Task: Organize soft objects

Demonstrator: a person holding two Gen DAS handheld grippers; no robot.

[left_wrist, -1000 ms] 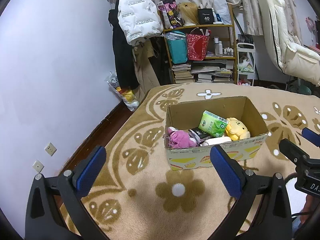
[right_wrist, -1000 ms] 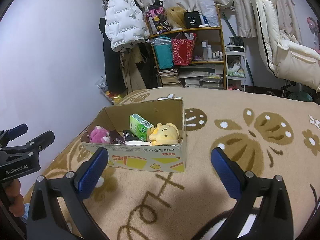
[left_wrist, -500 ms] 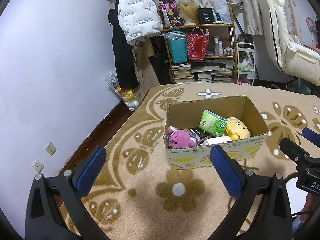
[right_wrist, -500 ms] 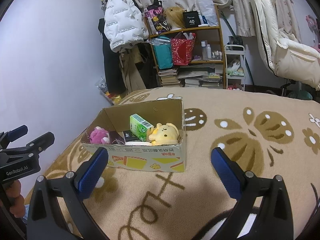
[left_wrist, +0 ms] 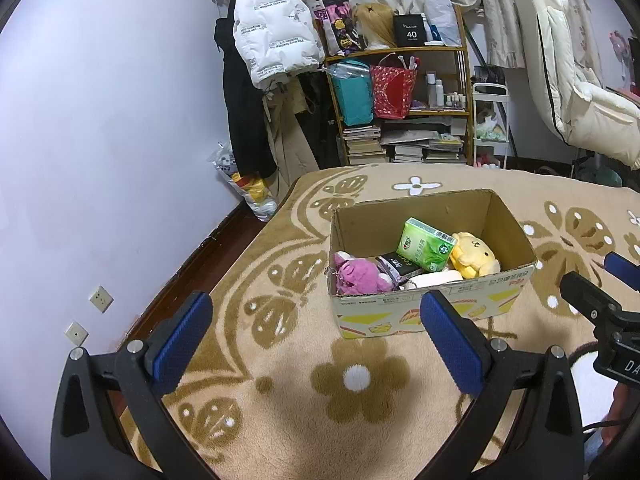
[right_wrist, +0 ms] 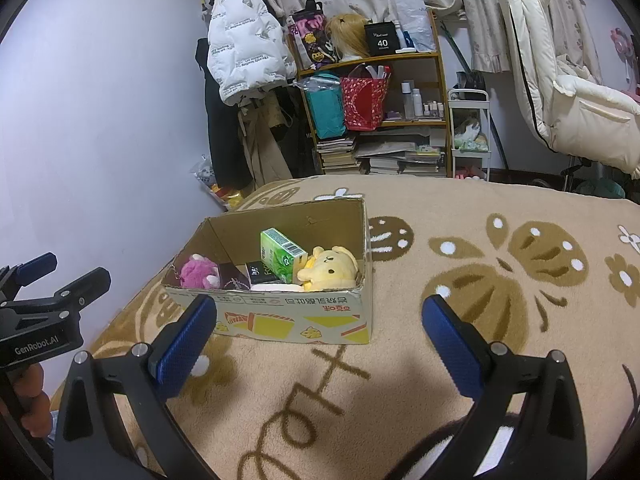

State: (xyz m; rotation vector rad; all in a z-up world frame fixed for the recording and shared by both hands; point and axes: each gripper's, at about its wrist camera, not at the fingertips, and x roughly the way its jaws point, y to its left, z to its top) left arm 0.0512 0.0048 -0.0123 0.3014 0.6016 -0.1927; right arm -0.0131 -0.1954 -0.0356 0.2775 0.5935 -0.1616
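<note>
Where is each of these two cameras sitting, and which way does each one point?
Left wrist: on the left gripper, facing the cardboard box from its left; own open blue fingers show, right gripper at the right edge.
Right wrist: on the right gripper, facing the box from its right; own open fingers show, left gripper and a hand at the left edge.
Shared: box, yellow plush, bookshelf.

Cardboard box [left_wrist: 436, 310] on the flower-patterned blanket [left_wrist: 288, 396].

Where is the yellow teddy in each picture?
Left wrist view: the yellow plush toy lies at the right end of the cardboard box.
Right wrist view: it lies at the box's right end, too.
Shared landmark: the green tissue pack beside it.
</note>
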